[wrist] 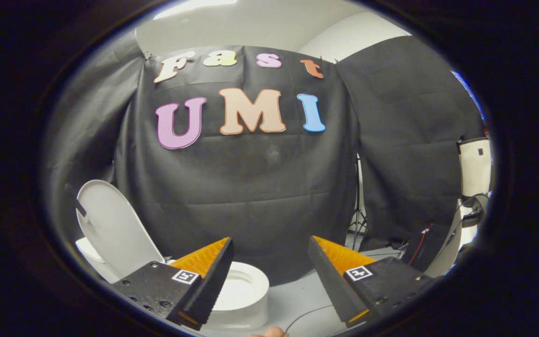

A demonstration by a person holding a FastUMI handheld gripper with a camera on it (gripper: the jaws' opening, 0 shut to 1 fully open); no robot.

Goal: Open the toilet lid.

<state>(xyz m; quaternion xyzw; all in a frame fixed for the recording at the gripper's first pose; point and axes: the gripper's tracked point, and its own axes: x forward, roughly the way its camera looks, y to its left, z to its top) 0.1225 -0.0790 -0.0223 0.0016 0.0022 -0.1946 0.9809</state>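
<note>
The tongs [270, 255] are spread wide, with nothing between their two fingers and nothing touching either one. They hang above the floor [297, 299], pointed toward the black cloth wall [251, 187] on the far side of the booth.

The toilet [244, 295] sits low and to the left, partly hidden behind the left finger [213, 276]. Its white bowl shows just right of that finger, with the rim of the seat visible. The toilet lid [110, 229] is already raised: it stands upright and leans back a little to the left, well apart from the tongs, its pale inner face turned toward the bowl.

To the far right a light stand [357, 206] rises in front of the cloth, and some cables [419, 248] lie on the floor near the right finger [335, 276]. Further right, a white panel [474, 166] stands at the side of the booth. A fingertip [272, 332] of the person shows at the near edge, between the fingers.
</note>
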